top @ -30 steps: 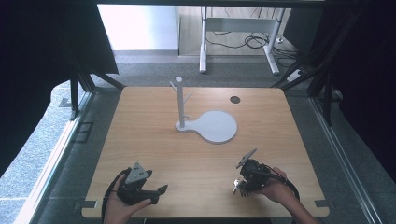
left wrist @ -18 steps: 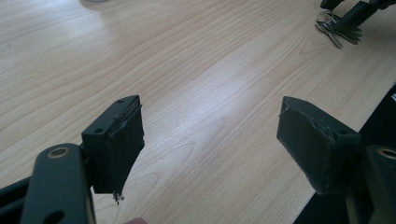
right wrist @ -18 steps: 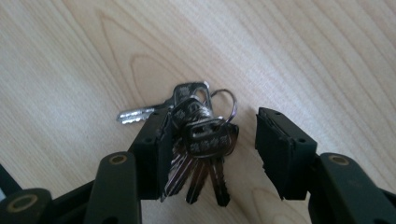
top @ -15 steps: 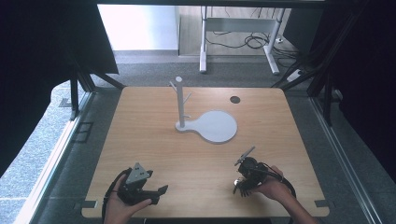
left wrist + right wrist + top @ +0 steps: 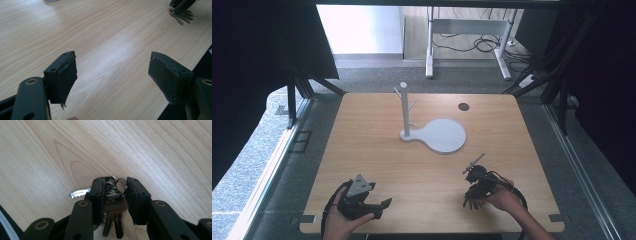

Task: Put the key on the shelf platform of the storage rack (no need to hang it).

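A bunch of keys (image 5: 113,205) on a ring hangs between the jaws of my right gripper (image 5: 114,182), which is shut on it just above the wooden table (image 5: 362,130). One silver key (image 5: 79,192) sticks out to the left. In the high view the right gripper (image 5: 472,194) is near the front right, with the keys (image 5: 469,202) touching the wood. My left gripper (image 5: 382,208) rests at the front left, open and holding nothing. In its own view the left gripper (image 5: 112,62) shows wide jaws, with the keys (image 5: 180,15) far off.
A white stand (image 5: 404,107) with short pegs rises mid-table from a white round base (image 5: 443,135). A small dark disc (image 5: 463,106) lies at the back right. Dark curtains flank the table, and a desk frame (image 5: 467,37) stands beyond.
My right gripper has shifted slightly left and toward the front edge with the keys. The left gripper has stayed put.
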The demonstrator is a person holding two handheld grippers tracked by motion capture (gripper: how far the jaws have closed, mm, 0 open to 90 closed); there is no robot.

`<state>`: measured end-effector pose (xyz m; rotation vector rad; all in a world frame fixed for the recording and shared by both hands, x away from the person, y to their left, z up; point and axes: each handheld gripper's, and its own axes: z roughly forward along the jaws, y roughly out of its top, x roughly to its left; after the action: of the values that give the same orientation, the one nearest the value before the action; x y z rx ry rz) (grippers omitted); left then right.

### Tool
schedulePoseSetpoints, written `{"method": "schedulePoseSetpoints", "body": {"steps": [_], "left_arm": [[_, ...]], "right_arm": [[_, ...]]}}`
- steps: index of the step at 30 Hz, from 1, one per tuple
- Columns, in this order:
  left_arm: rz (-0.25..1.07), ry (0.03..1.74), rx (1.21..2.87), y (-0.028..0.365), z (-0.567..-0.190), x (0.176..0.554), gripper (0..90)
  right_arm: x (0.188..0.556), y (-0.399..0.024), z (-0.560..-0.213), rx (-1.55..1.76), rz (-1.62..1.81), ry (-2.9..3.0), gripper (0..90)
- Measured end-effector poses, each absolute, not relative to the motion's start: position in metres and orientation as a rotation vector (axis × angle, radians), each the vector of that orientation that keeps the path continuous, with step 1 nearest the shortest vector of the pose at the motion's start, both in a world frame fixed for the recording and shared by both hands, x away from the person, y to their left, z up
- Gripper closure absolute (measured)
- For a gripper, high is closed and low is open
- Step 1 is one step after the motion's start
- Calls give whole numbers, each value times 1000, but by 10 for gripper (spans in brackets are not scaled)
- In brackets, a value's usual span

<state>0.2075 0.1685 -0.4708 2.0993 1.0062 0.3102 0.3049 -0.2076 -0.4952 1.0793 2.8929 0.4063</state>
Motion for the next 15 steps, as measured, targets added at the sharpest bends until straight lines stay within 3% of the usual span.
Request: {"method": "schedulePoseSetpoints", "body": {"steps": [3, 4, 9, 12, 15], "left_arm": [[311, 1006, 2100, 169, -471, 207, 233], [311, 1006, 2100, 169, -471, 207, 233], [311, 1005, 2100, 169, -471, 207, 233], [312, 1007, 2099, 169, -471, 208, 233], [312, 1008, 2099, 169, -471, 208, 233]], "right_arm": [[305, -207, -495, 1087, 400, 2896, 707], [306, -207, -495, 1086, 409, 2892, 761], [307, -207, -494, 1095, 400, 2890, 788], [308, -206, -493, 1087, 403, 2888, 862], [308, -207, -493, 1091, 402, 2888, 881]]}}
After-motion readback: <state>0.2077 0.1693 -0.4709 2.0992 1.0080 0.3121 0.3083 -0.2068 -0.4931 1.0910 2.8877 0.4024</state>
